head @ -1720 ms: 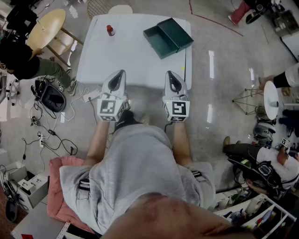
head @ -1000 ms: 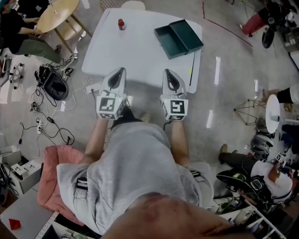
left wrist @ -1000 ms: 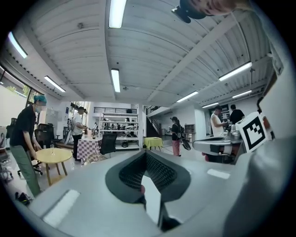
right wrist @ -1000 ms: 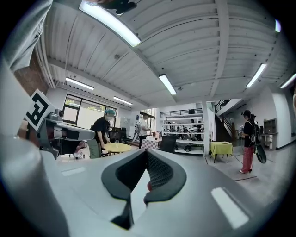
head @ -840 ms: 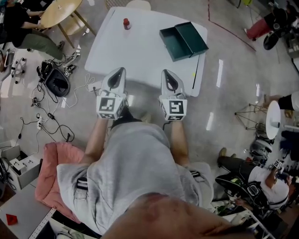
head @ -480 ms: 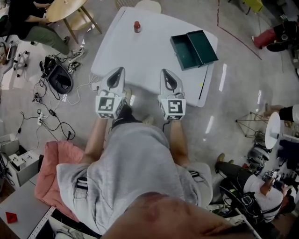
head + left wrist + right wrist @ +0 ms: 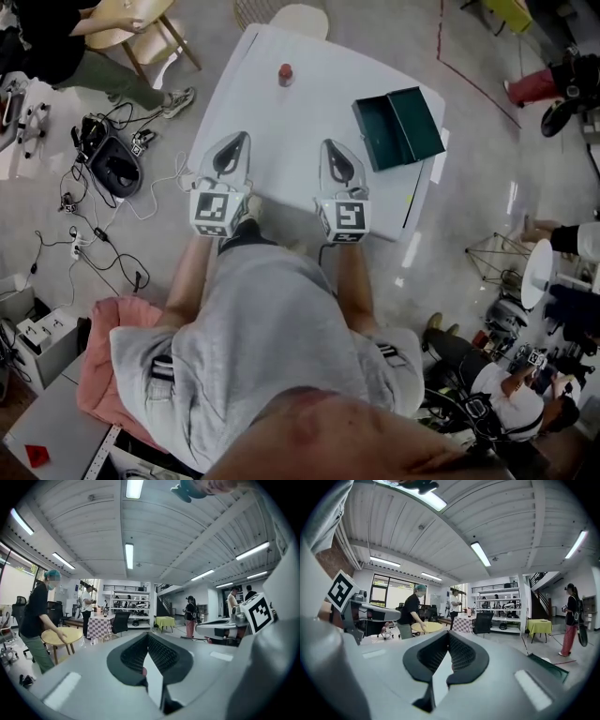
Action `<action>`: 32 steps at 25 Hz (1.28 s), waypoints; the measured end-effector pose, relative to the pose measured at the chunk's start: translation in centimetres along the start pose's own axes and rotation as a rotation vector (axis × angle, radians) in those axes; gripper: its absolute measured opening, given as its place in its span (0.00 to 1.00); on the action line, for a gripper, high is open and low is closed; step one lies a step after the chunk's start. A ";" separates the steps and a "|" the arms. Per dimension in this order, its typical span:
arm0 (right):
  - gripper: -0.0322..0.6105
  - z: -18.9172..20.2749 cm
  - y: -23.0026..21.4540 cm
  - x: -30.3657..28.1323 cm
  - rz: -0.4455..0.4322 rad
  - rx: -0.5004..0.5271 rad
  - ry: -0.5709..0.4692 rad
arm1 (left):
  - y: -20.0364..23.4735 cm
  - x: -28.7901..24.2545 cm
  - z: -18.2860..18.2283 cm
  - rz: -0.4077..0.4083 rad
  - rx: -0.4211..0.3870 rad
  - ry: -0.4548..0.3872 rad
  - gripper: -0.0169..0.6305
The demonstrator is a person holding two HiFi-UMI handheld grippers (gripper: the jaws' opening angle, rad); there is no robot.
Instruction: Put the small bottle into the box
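Observation:
In the head view, a small red bottle (image 7: 285, 73) stands upright near the far left of the white table (image 7: 309, 112). An open dark green box (image 7: 398, 127) lies at the table's right side, its lid folded out flat. My left gripper (image 7: 232, 142) and right gripper (image 7: 334, 148) hover side by side over the table's near edge, well short of bottle and box. Both are shut with nothing between the jaws. The left gripper view shows its jaws (image 7: 147, 639) pointing level across the room. In the right gripper view (image 7: 449, 637) the green box (image 7: 551, 667) edges in at lower right.
A pale chair (image 7: 298, 19) stands at the table's far side. A seated person and a wooden chair (image 7: 122, 14) are at the upper left. Cables and power strips (image 7: 94, 169) lie on the floor to the left. More people and gear crowd the right edge (image 7: 562, 281).
The head view has swung, so the table, bottle and box now sit lower and further right in it. Both grippers stay shut, side by side at the near table edge.

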State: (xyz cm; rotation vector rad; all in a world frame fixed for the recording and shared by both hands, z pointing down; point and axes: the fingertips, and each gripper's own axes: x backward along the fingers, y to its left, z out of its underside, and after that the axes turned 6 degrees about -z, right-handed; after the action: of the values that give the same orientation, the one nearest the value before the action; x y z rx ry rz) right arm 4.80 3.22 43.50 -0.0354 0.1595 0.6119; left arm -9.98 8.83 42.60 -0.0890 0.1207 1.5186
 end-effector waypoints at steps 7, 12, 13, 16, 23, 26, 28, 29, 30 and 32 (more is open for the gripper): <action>0.05 -0.8 1.1 -7.0 0.008 0.004 0.029 | 6.0 -3.8 -0.6 0.013 0.012 0.014 0.05; 0.05 -1.5 1.5 -11.3 0.035 0.003 0.049 | 9.3 -6.4 -0.9 0.055 0.026 0.011 0.05; 0.05 -1.5 1.6 -12.1 0.043 0.005 0.055 | 9.9 -7.0 -0.7 0.064 0.027 0.013 0.05; 0.05 -1.2 1.8 -14.1 0.065 0.016 0.076 | 11.8 -8.6 0.0 0.086 0.030 0.025 0.05; 0.06 0.5 0.6 -16.9 0.130 -0.016 0.128 | 14.0 -11.1 2.0 0.131 0.059 0.062 0.05; 0.05 1.6 -0.4 -18.1 0.137 -0.033 0.150 | 14.2 -12.3 2.7 0.143 0.064 0.079 0.05; 0.05 2.1 -0.8 -19.1 0.138 -0.038 0.164 | 14.4 -13.2 3.2 0.144 0.066 0.090 0.05; 0.05 2.4 -1.0 -19.6 0.135 -0.040 0.170 | 14.6 -13.5 3.5 0.144 0.069 0.096 0.05; 0.05 2.6 -1.1 -20.2 0.130 -0.043 0.176 | 14.8 -13.9 3.8 0.142 0.074 0.100 0.04; 0.05 3.2 -1.5 -21.3 0.116 -0.044 0.188 | 15.2 -14.8 4.1 0.135 0.083 0.108 0.04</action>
State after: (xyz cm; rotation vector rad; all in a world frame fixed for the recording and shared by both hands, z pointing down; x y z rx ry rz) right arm -11.08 -9.84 50.06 -0.1277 0.3323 0.7283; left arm -25.73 -4.48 48.91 -0.0989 0.2807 1.6415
